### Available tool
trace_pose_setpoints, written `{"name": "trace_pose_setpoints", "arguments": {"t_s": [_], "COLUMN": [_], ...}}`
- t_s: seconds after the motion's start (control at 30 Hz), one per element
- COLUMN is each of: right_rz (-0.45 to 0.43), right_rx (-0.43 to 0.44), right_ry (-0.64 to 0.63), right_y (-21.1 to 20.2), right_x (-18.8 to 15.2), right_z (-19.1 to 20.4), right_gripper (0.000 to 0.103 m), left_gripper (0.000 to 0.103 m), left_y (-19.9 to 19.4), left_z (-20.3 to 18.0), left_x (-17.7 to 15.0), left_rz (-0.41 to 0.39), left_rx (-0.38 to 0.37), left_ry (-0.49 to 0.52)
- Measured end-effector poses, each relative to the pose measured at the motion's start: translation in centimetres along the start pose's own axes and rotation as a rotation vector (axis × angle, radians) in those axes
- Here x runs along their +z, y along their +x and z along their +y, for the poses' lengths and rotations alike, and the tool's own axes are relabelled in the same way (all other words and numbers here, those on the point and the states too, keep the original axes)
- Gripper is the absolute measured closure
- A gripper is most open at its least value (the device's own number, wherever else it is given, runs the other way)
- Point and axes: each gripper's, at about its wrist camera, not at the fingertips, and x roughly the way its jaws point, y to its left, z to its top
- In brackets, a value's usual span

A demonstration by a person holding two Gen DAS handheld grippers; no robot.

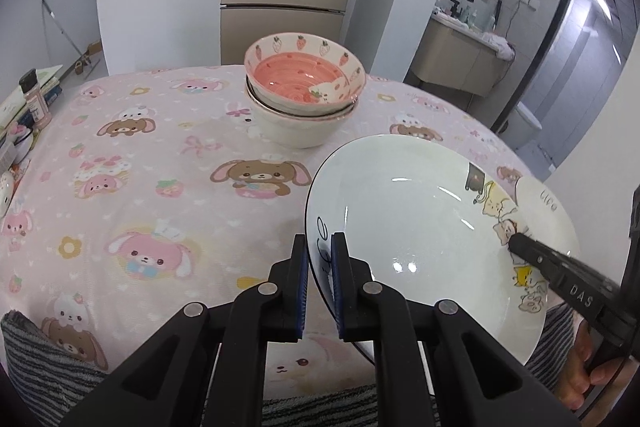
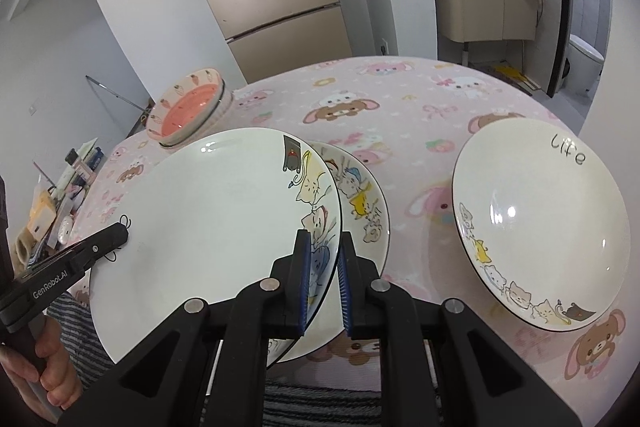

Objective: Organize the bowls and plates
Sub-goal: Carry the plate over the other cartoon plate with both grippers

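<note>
1. Far left, on the pink bunny-print tabletop, there's a stack of bowls; the top one is pink inside with strawberries on the rim.
2. Next is the left tool, clamped on the left rim of a white cartoon-cat plate.
3. That plate is held tilted between both tools, just above the tabletop, partly over a second cat plate lying underneath.
4. The right tool is clamped on the same plate's right rim, right over the cat drawings.
5. Far right, a third plate with "life" written on it sits flat, apart from the others.
</note>
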Motion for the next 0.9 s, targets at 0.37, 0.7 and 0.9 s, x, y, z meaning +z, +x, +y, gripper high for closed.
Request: {"name": "trace_pose_setpoints", "arguments": {"t_s": [0.37, 0.7, 0.9], "right_rz": [0.035, 0.052, 0.059], "right_rx": [-0.019, -0.041, -0.042], "right_ry": [0.018, -0.012, -0.009], "right_y": [1.6, 2.4, 2.8], "right_x": [-0.8, -1.0, -1.1], "right_z": [-0.9, -0.9, -0.9], "right_gripper": [0.090, 0.089, 0.088], "left_gripper": [0.091, 0.091, 0.090], "left_y": [1.7, 2.2, 2.3], "left_z": [-0.3, -0.5, -1.2], "left_x": [-1.1, -1.1, -1.0], "left_rz": [0.031, 0.018, 0.008], "left_rx": [0.028, 0.055, 0.112], "left_ry": [0.023, 0.037, 0.056]}}
